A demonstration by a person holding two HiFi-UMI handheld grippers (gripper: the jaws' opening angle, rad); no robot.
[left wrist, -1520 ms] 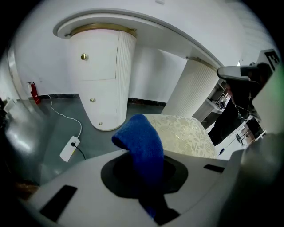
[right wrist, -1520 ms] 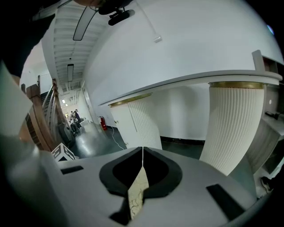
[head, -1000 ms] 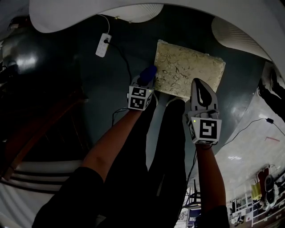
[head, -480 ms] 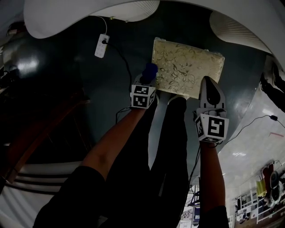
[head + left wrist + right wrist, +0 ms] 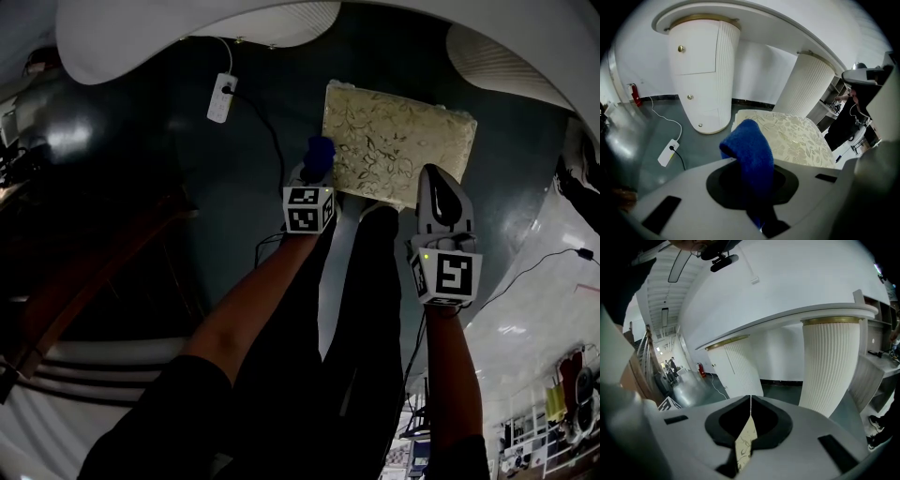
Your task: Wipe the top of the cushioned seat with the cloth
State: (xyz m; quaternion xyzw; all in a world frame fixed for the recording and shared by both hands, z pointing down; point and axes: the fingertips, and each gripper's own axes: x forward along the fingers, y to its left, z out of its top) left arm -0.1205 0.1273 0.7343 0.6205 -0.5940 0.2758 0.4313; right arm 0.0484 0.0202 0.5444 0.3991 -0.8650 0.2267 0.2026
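We are holding the left gripper (image 5: 307,178) just beside the near left corner of the seat (image 5: 398,141). Its jaws are pressing together on a blue cloth (image 5: 751,152), which is bulging out of them in a folded hump. The cloth is sitting right at the seat's left edge, and we cannot tell whether it is touching the cover. We are holding the right gripper (image 5: 434,178) over the seat's near right corner. Its jaws are meeting tip to tip and clamping nothing, and only a sliver of the seat's leafy cover is showing through the narrow gap below the tips. A white power strip (image 5: 221,97) with a dark cable (image 5: 267,131) is lying on the floor well to the left of the seat. Two ribbed white pedestals (image 5: 705,70) are standing just beyond the seat.
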